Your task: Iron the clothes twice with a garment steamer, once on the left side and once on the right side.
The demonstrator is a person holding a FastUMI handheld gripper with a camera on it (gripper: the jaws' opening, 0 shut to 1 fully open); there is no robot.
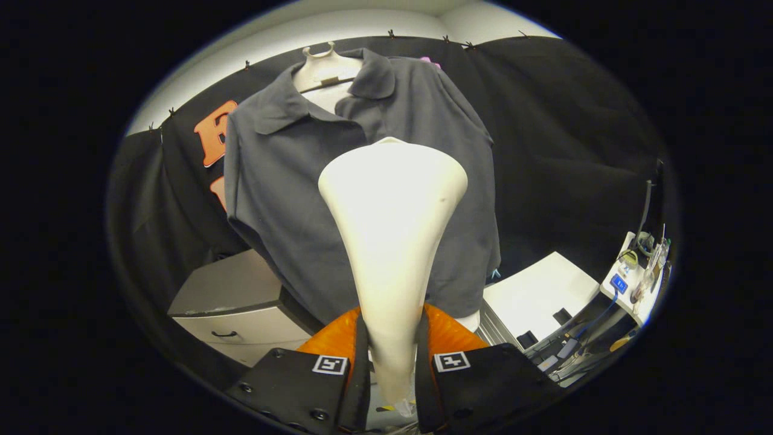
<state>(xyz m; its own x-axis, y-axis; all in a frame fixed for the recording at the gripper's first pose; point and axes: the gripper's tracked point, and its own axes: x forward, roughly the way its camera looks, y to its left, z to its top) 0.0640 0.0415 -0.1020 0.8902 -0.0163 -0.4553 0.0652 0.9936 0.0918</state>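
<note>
While you hold it up, here is what you can see:
Gripper (391, 368): your two fingers are clamped on the thin handle of the garment steamer, one on each side.
Garment steamer (392, 229): it is cream, stands upright between your fingers, and gets wide at the top. Its wide head is in front of the shirt's middle; you cannot tell if it touches.
Polo shirt (284, 181): dark grey, on a pale hanger form (326, 72), just past the steamer, with the collar open.
Drawer cabinet (238, 305): grey, low on the left, under the shirt's hem.
White table (540, 290): low on the right.
Small box with wires (631, 278): far right.
</note>
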